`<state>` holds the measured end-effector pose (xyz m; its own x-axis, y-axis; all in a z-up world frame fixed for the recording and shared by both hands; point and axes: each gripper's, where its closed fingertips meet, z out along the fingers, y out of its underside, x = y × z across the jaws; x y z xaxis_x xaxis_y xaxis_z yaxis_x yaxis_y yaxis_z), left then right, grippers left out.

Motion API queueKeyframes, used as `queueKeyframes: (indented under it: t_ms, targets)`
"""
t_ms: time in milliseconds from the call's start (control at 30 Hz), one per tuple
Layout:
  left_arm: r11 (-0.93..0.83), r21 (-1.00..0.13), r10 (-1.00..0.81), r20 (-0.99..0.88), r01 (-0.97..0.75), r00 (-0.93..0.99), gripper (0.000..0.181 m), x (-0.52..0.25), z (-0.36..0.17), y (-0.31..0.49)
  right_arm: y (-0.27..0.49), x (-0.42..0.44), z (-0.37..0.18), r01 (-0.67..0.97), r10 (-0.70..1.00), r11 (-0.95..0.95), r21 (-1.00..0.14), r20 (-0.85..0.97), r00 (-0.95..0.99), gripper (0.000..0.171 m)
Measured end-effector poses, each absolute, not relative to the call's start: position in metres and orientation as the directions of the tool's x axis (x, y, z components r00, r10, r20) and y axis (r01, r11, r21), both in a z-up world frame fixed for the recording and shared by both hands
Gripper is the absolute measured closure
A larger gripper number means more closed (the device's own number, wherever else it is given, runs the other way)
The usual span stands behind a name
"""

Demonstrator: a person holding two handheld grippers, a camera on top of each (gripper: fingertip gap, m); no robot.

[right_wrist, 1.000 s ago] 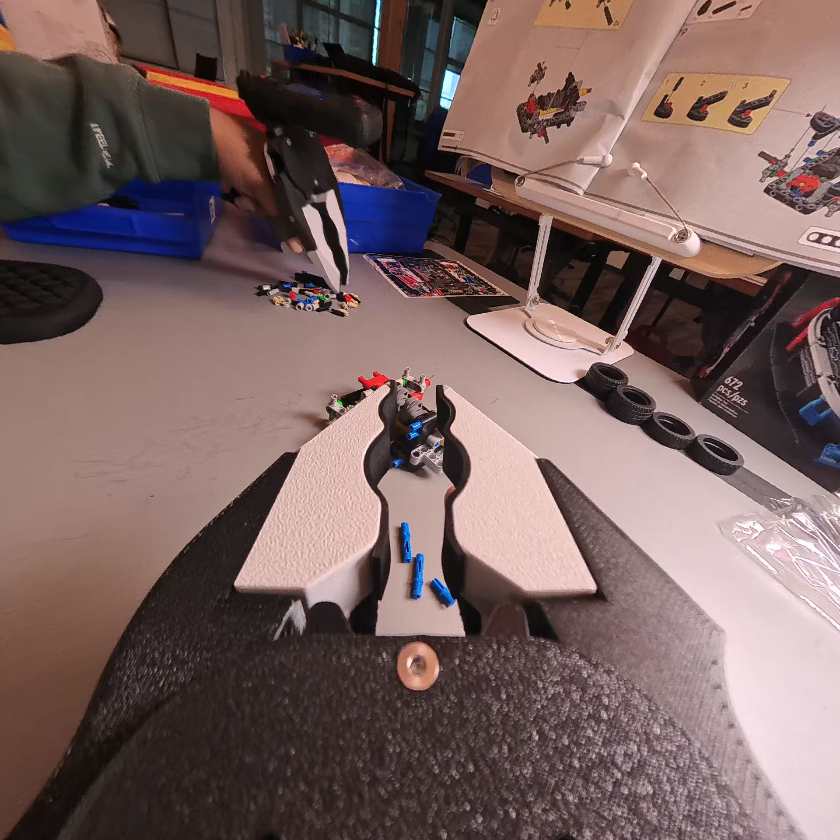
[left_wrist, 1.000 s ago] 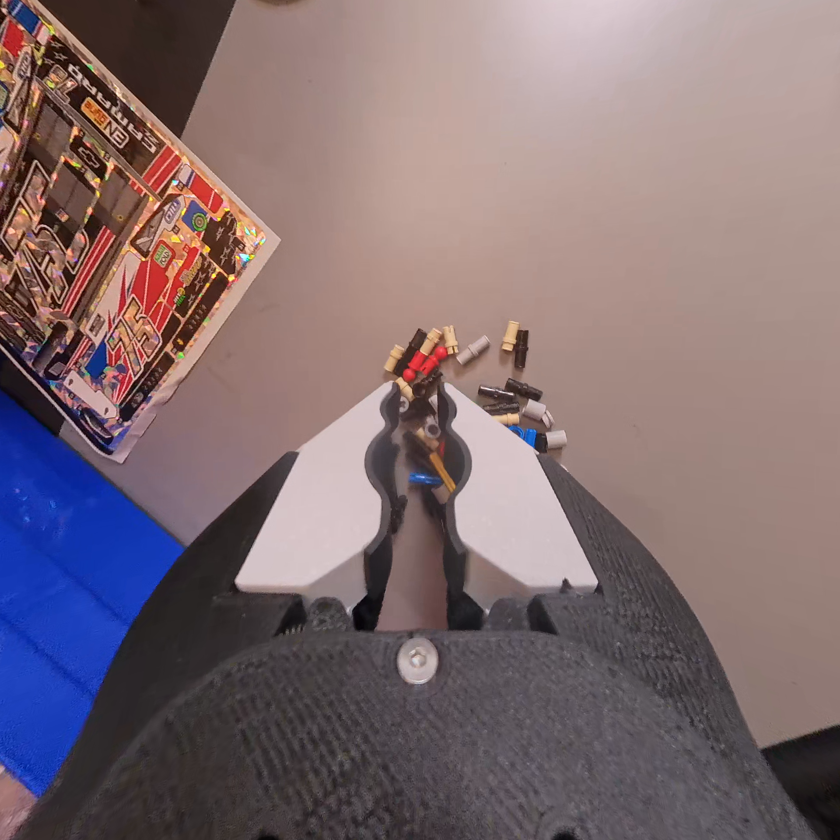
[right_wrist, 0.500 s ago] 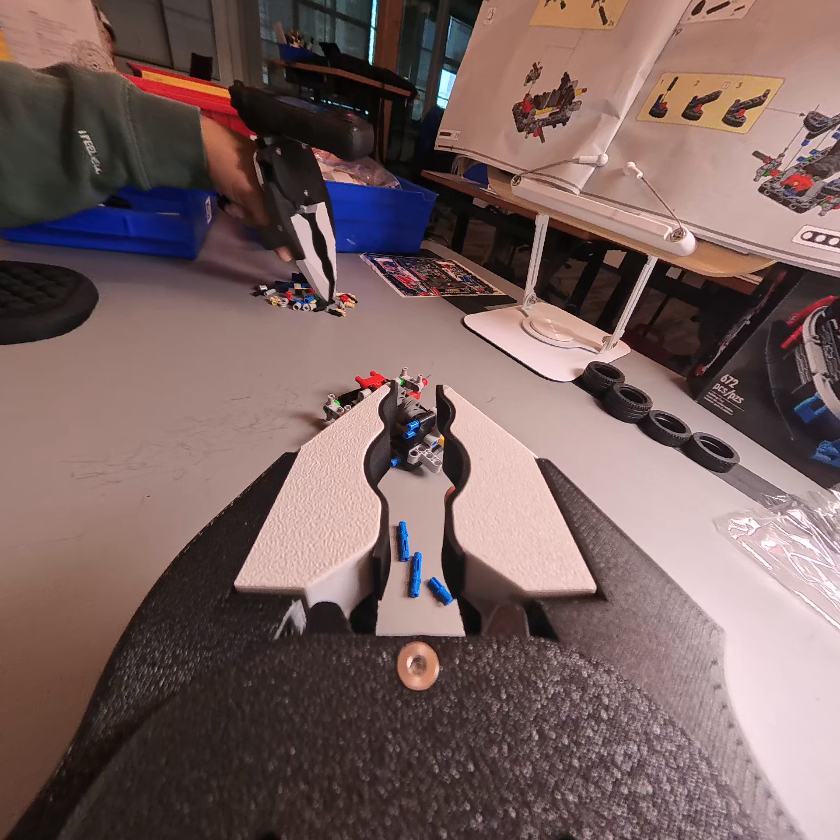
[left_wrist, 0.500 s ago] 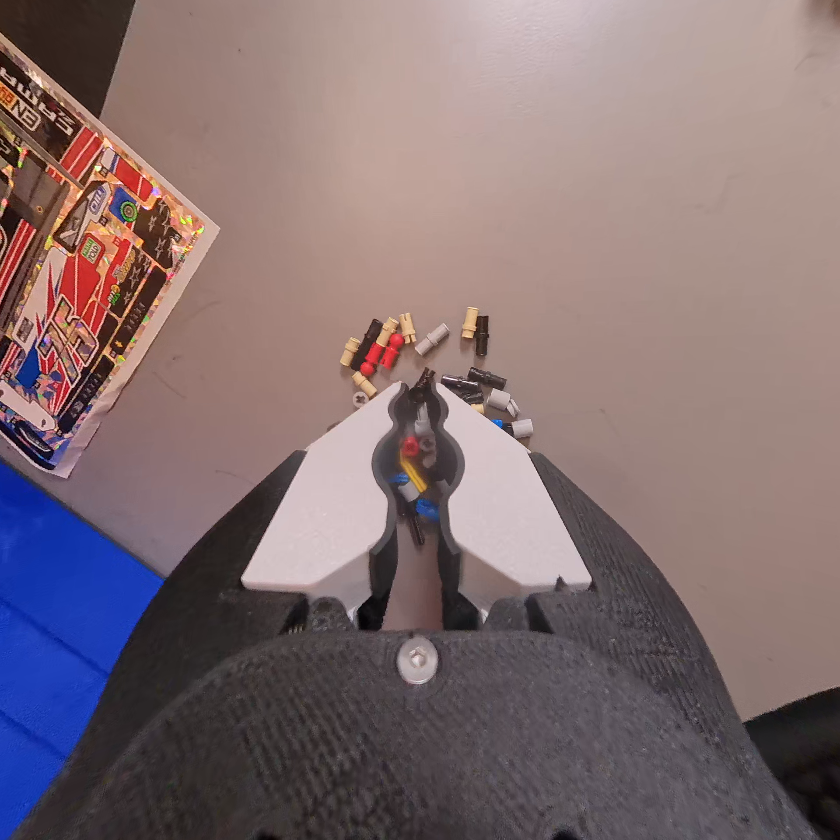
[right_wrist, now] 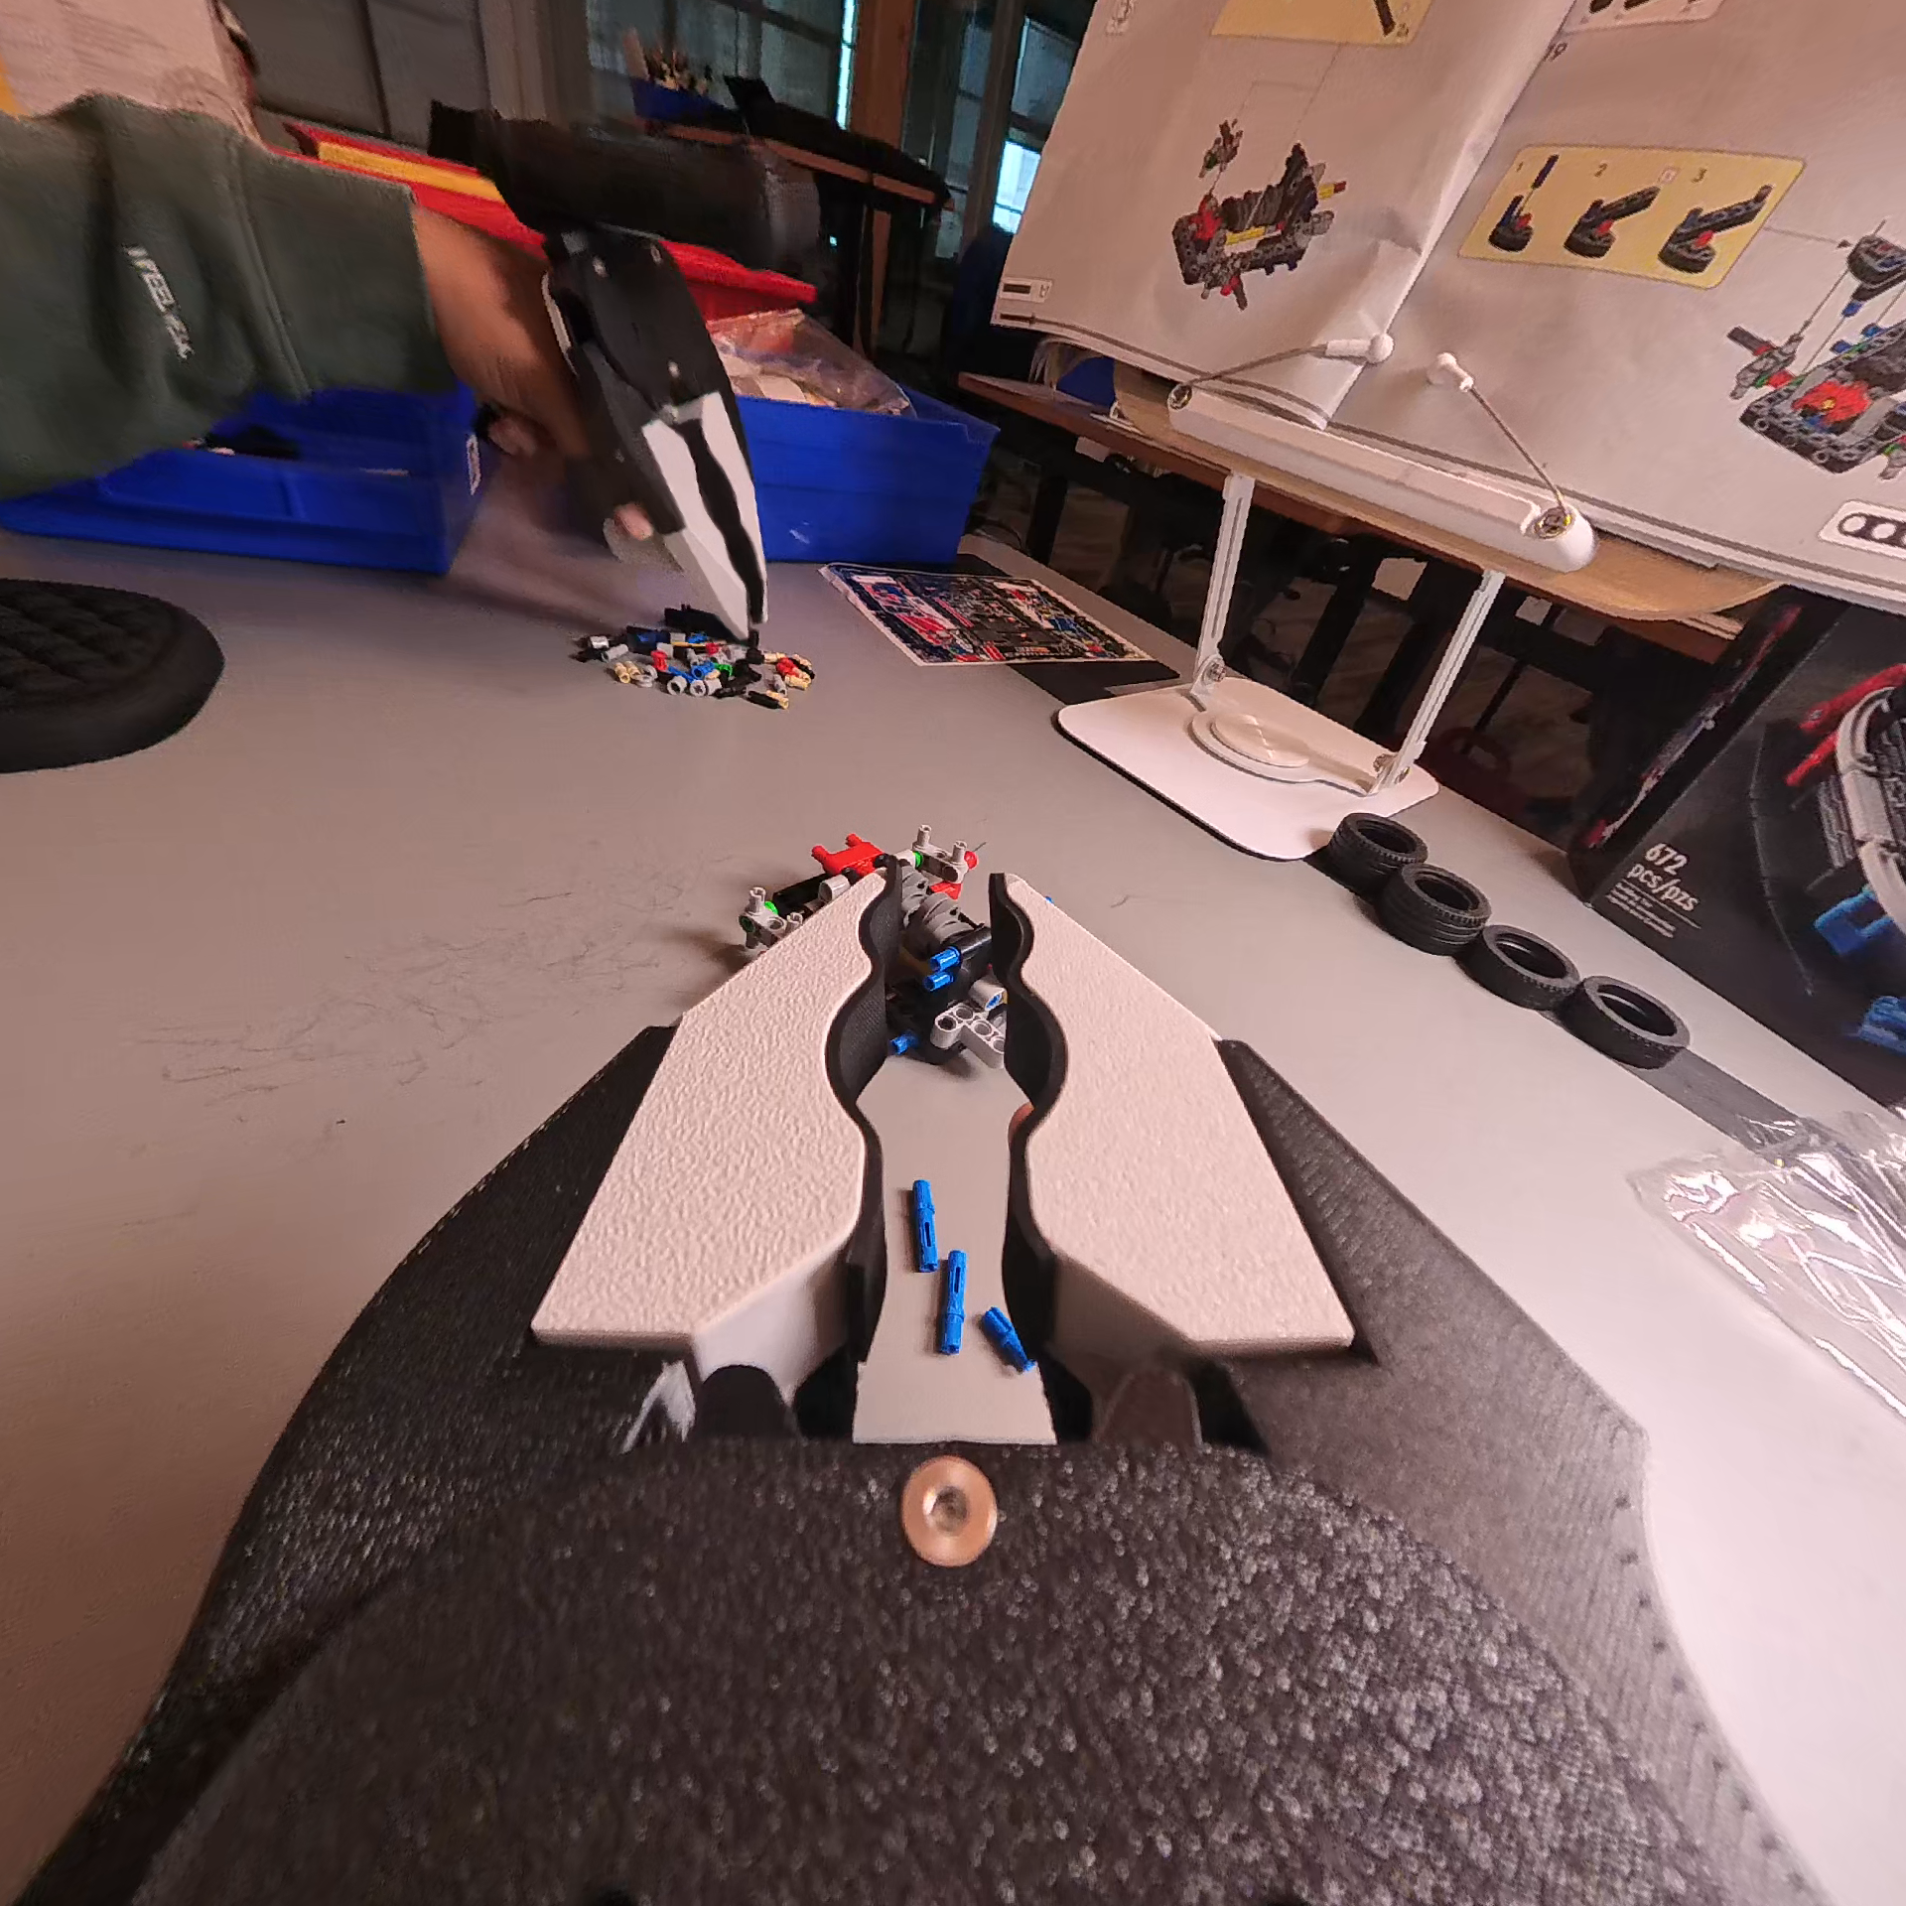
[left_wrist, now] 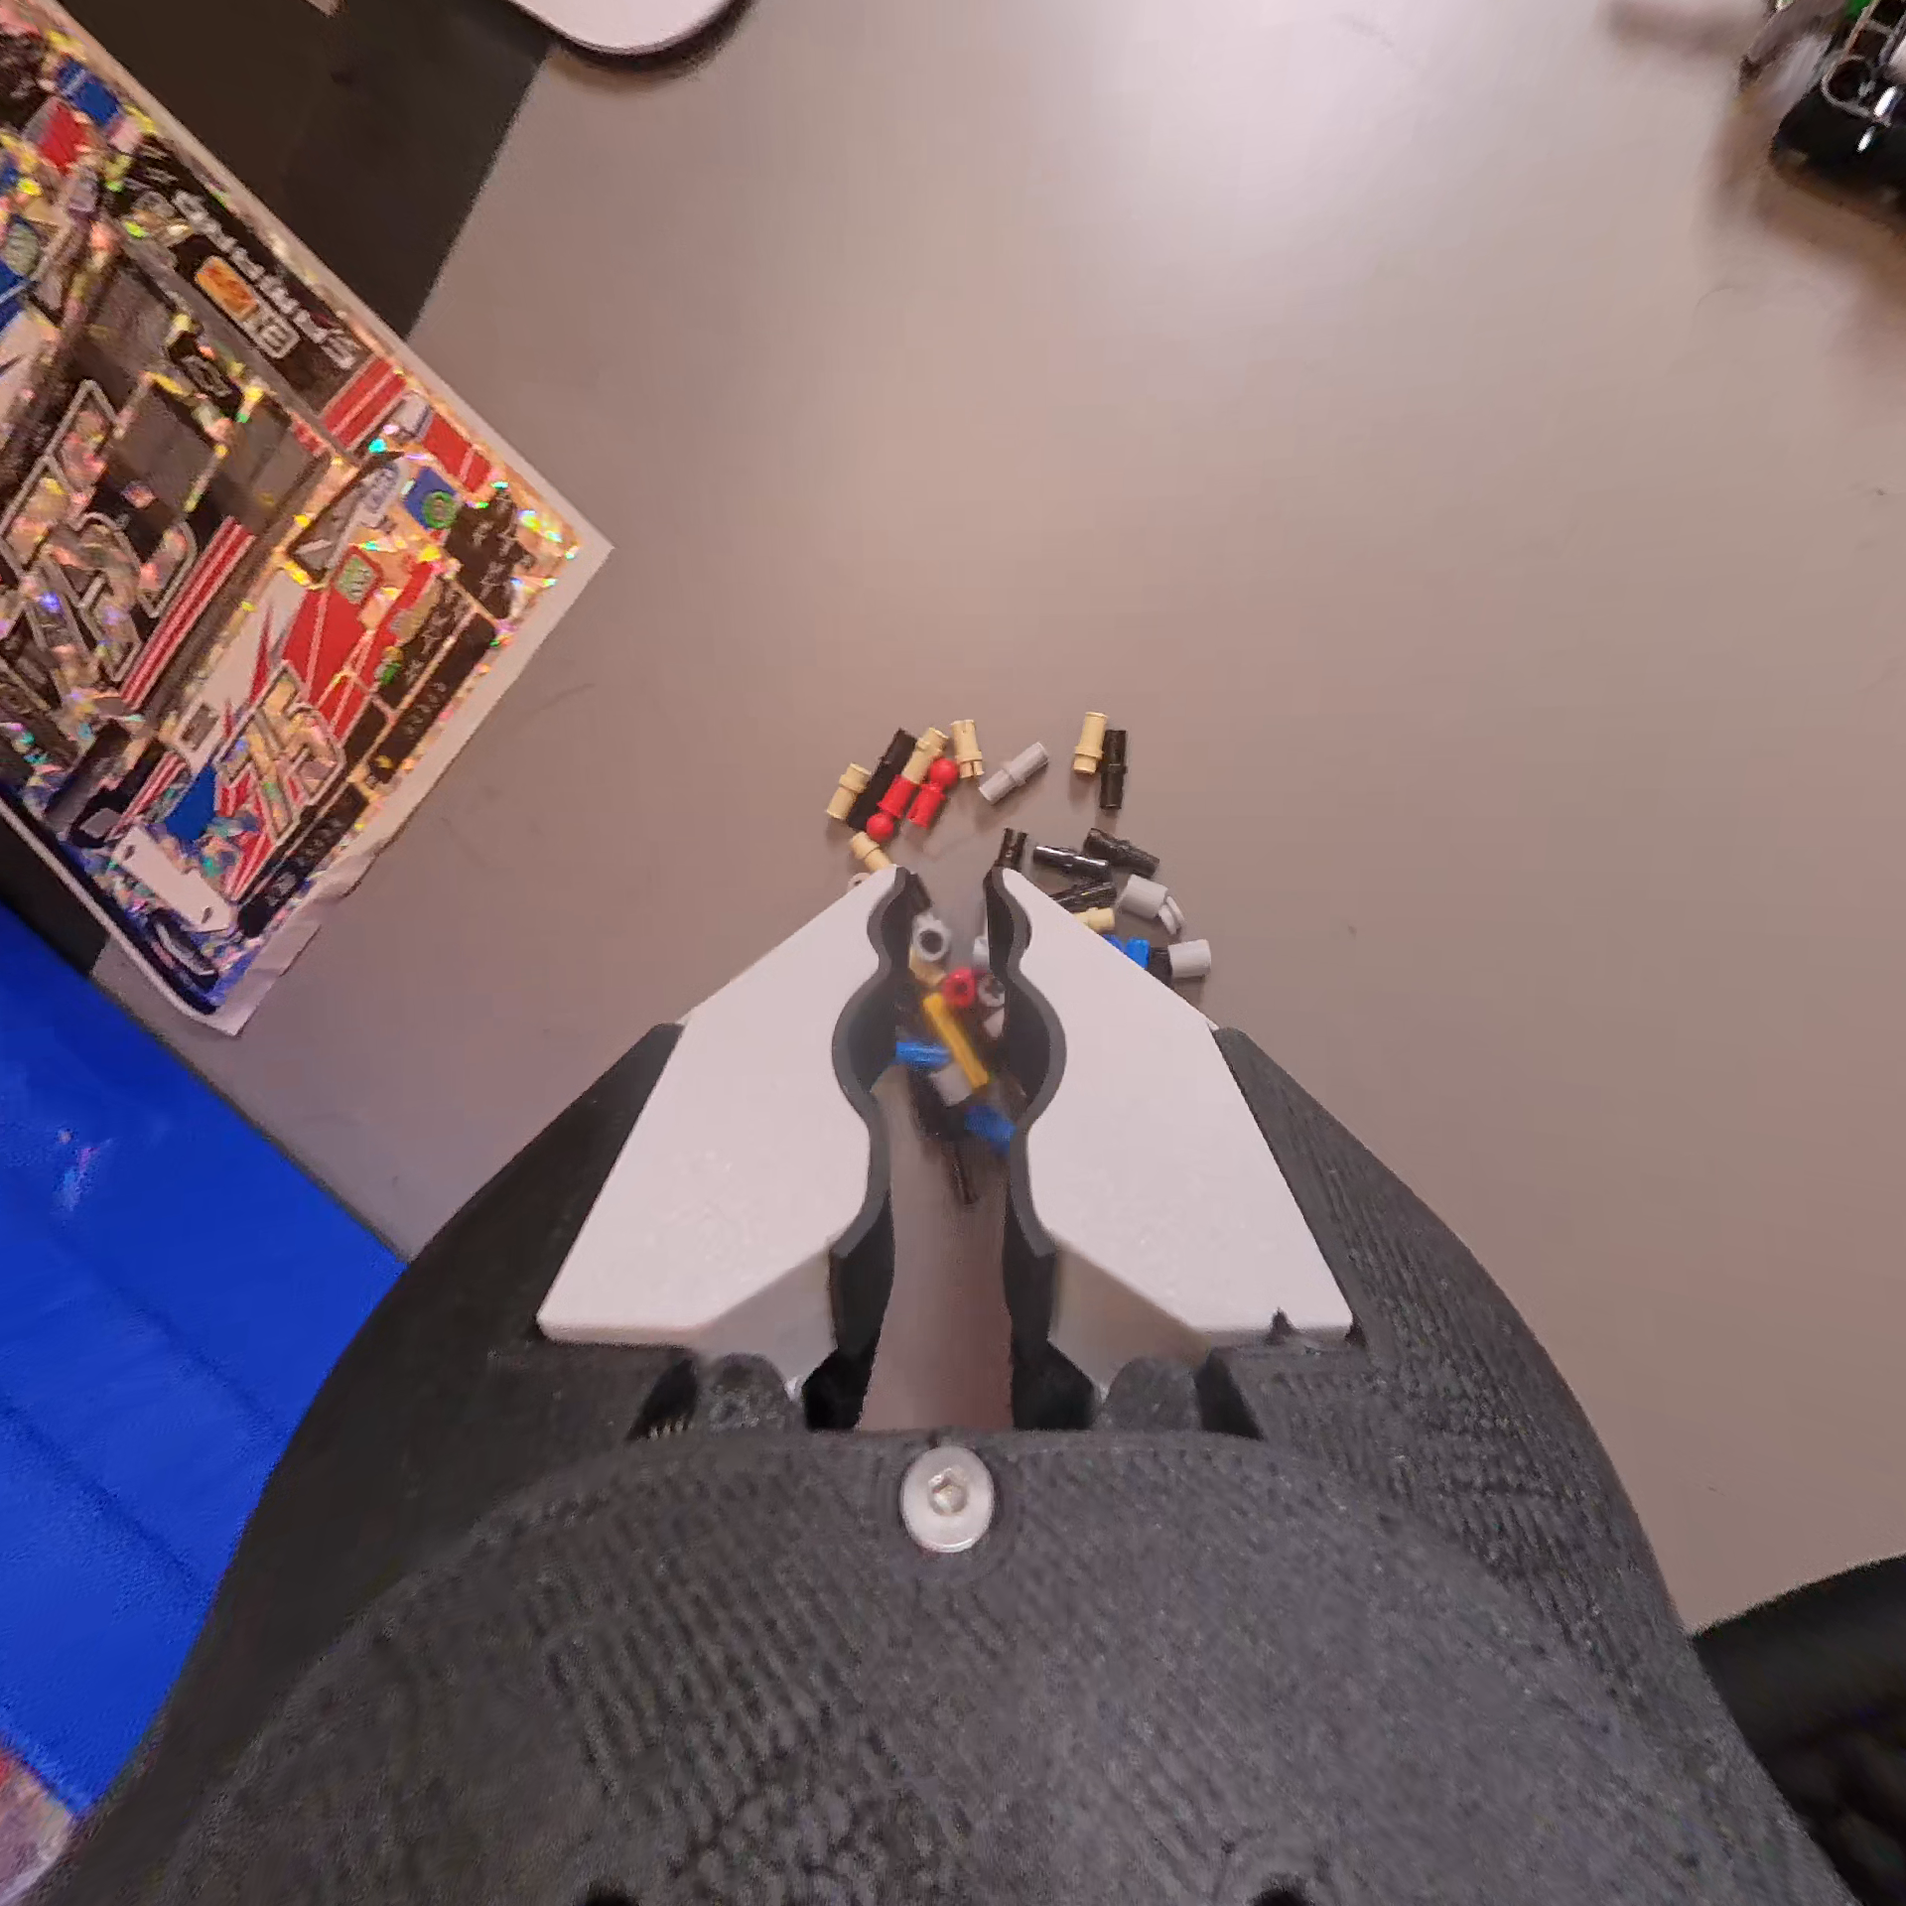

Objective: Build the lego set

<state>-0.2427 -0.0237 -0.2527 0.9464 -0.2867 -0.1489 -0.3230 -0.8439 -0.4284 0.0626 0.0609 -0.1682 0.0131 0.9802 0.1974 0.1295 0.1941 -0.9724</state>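
My left gripper (left_wrist: 950,882) points down over a pile of small pins (left_wrist: 1031,815) in black, tan, red, grey and blue on the grey table. Its jaws stand a little apart and hold nothing. A black pin (left_wrist: 1014,848) lies just past the right fingertip. The right wrist view shows this gripper (right_wrist: 748,619) over the same pile (right_wrist: 701,665), held by a hand in a green sleeve. My right gripper (right_wrist: 942,879) lies low on the table, closed around a small grey-and-black lego assembly (right_wrist: 944,980). Three blue pins (right_wrist: 933,1238) lie on the table between its fingers.
A shiny sticker sheet (left_wrist: 206,516) lies left of the pile, with a blue bin (left_wrist: 124,1289) beside it. To the right are an instruction booklet (right_wrist: 1444,258) on a white stand (right_wrist: 1238,763), several black tyres (right_wrist: 1496,939), the set's box (right_wrist: 1774,825) and a plastic bag (right_wrist: 1805,1238). A black round pad (right_wrist: 83,670) lies far left. One gripper's finger ends stand about 35 centimeters off the other's.
My left gripper's jaws have opened a little; the black pin that stood between the tips now lies on the table beside them. The right gripper has not moved.
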Motion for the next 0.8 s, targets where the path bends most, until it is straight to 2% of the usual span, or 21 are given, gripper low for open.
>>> queueKeyframes:
  t_ms: [100,400,800]
  targets:
    - [-0.85,-0.431,-0.271,-0.136,-0.303,0.953,0.172,-0.249,-0.247,-0.028,0.061,0.062,-0.169,0.131,0.98,0.194,-0.972,0.197,0.012,0.157]
    - [-0.873,-0.318,-0.37,-0.062,-0.37,0.927,0.176,-0.237,-0.263,-0.054,0.06,0.062,-0.171,0.137,0.98,0.195,-0.971,0.198,0.009,0.157]
    - [-0.876,-0.327,-0.325,-0.144,-0.355,0.935,0.175,-0.256,-0.265,-0.041,0.06,0.061,-0.172,0.144,0.981,0.193,-0.971,0.196,0.008,0.157]
